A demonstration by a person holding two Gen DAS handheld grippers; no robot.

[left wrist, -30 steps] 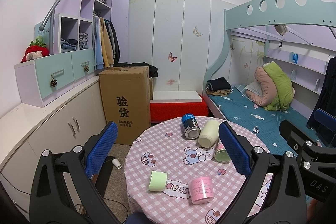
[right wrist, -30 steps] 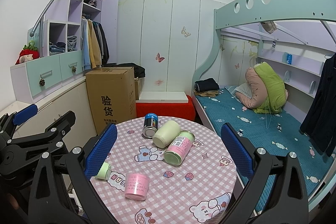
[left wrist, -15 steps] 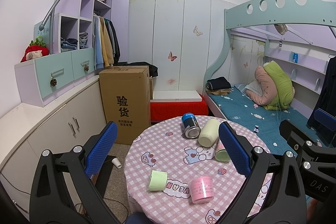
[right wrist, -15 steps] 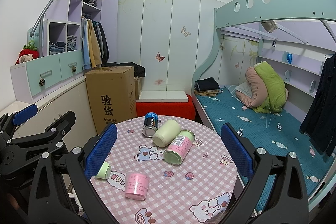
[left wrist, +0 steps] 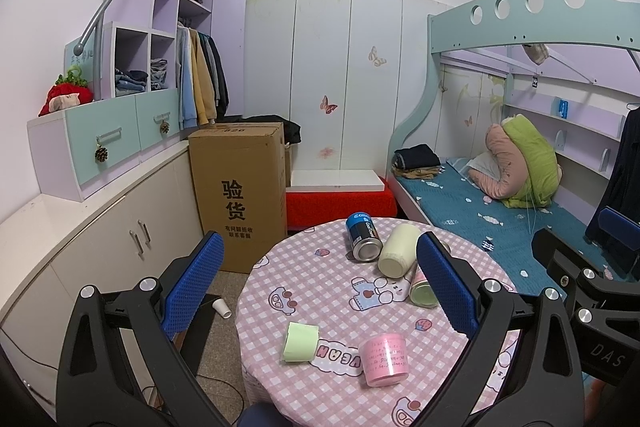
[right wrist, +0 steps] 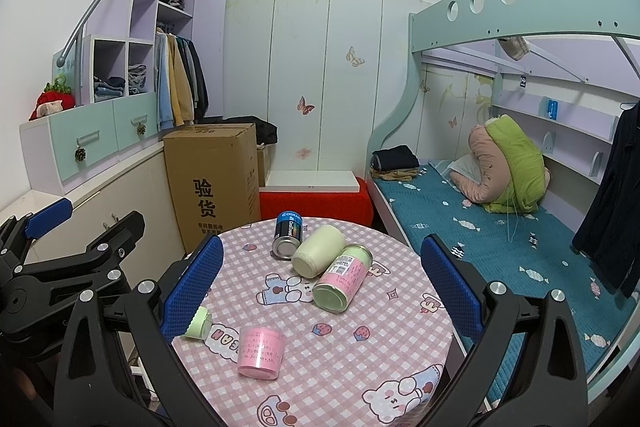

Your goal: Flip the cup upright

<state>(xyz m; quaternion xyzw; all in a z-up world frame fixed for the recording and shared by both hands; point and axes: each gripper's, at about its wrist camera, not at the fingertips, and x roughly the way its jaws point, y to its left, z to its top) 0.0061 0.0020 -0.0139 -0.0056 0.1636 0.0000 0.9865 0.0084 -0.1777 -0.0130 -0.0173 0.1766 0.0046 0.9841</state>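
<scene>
A round table with a pink checked cloth (left wrist: pixel 320 287) (right wrist: pixel 400 307) holds several containers. A pink cup (left wrist: pixel 383 358) (right wrist: pixel 260 351) stands upside down near the front. A light green cup (left wrist: pixel 300 342) (right wrist: pixel 197 323) lies on its side to its left. A blue can (left wrist: pixel 362 242) (right wrist: pixel 287 235), a cream cup (left wrist: pixel 398 255) (right wrist: pixel 318 255) and a pink-and-green cup (left wrist: pixel 422 287) (right wrist: pixel 342 283) lie on their sides at the back. My left gripper (left wrist: pixel 320 291) and right gripper (right wrist: pixel 320 291) are open and empty, above the table's near side.
A cardboard box (left wrist: pixel 240 187) stands on the floor left of the table, beside white cabinets (left wrist: pixel 100 247). A bunk bed (left wrist: pixel 500 195) runs along the right. A small white cup (left wrist: pixel 221 307) lies on the floor. The other gripper shows at each view's edge (right wrist: pixel 60 267).
</scene>
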